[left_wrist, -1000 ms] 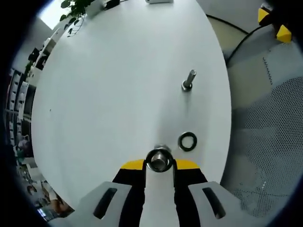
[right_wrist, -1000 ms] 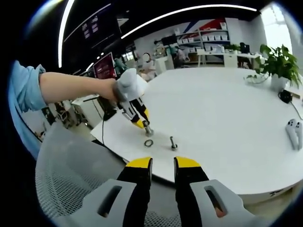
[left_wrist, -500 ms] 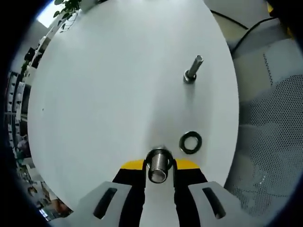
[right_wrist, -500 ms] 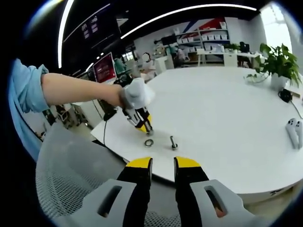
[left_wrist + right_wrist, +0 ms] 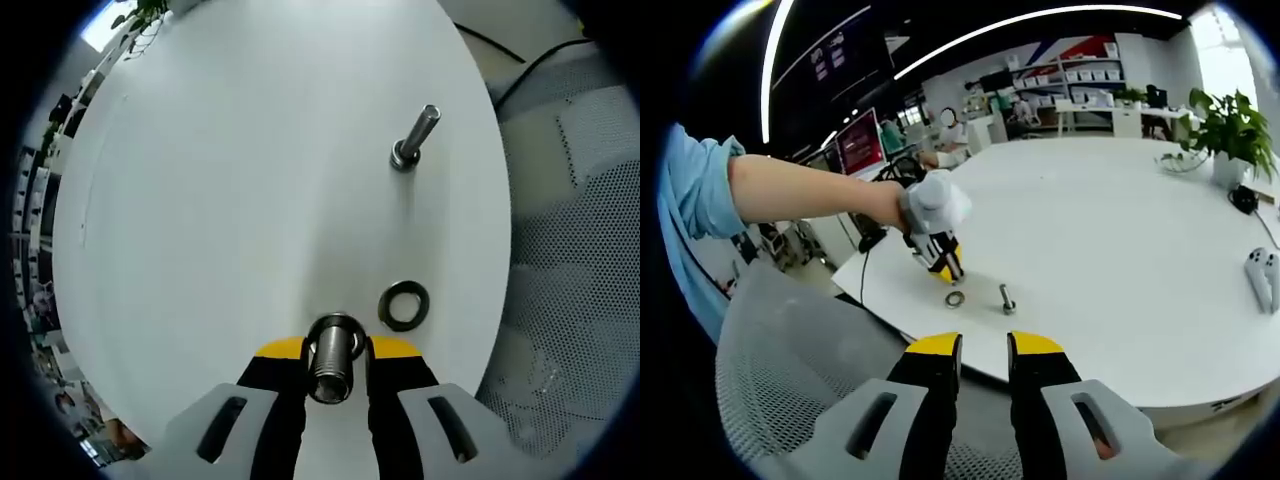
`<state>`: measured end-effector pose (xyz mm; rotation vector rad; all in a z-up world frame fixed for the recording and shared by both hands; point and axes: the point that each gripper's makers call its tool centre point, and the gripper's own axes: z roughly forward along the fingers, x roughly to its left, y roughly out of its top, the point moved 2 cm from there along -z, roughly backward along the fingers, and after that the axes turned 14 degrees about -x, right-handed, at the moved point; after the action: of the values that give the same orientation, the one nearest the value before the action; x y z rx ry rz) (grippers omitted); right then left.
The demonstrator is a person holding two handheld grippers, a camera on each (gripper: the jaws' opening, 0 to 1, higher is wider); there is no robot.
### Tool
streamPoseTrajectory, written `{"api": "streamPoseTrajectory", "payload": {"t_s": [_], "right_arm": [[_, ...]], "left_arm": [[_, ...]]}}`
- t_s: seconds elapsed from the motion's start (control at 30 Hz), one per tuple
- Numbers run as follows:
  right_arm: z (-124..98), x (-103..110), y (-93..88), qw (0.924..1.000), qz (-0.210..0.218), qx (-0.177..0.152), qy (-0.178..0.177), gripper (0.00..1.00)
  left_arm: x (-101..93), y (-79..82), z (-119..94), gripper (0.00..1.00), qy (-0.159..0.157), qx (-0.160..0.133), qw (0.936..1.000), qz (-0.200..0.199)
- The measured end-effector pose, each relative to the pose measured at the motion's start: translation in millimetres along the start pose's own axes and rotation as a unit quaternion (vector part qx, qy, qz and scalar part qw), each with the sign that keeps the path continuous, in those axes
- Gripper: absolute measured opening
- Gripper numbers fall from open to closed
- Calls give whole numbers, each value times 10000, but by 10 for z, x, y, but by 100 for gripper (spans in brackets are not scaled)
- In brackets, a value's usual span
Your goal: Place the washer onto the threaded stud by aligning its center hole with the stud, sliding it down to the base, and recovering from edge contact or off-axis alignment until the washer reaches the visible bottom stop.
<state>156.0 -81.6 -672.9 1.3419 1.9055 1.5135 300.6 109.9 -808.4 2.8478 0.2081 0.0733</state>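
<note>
A white round bench (image 5: 220,180) carries a black washer (image 5: 404,305) lying flat near its edge. The left hand-held gripper (image 5: 335,350) is closed on a threaded metal stud (image 5: 333,357), just beside the washer. A second bolt (image 5: 414,137) stands farther off. The right hand-held gripper (image 5: 984,352) hangs back over a mesh chair (image 5: 800,390), jaws slightly parted, holding nothing.

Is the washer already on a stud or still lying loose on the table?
Loose. The washer lies flat on the white table, apart from the standing stud and beside the threaded piece in the left gripper.
</note>
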Motion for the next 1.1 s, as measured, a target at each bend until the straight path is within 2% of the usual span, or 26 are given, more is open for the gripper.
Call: {"api": "streamPoseTrajectory", "payload": {"t_s": [0.13,0.2,0.33,0.47,0.63,0.83,1.1], "right_arm": [[1,-1,5,10000,24,-24,3,21],[1,-1,7,10000,15,-30,4,21],[2,4,6,10000,-1,-30,26,21],[2,11,9,10000,-13,-42,53,21],[2,12,18,10000,-5,-84,52,21],[-1,20,21,9999,11,-98,63,21],[-4,25,19,9999,29,-104,69,21]], "left_arm": [[-11,-73,-65,18,-9,61,9999,141],[10,-94,-99,21,49,23,9999,117],[6,-107,-261,22,149,-167,9997,54],[-24,-107,-429,21,286,-333,9988,-199],[-169,-74,-541,19,251,-523,9982,-143],[-352,1,-513,19,85,-697,9975,-96],[-506,53,-335,21,-202,-721,9971,-108]]}}
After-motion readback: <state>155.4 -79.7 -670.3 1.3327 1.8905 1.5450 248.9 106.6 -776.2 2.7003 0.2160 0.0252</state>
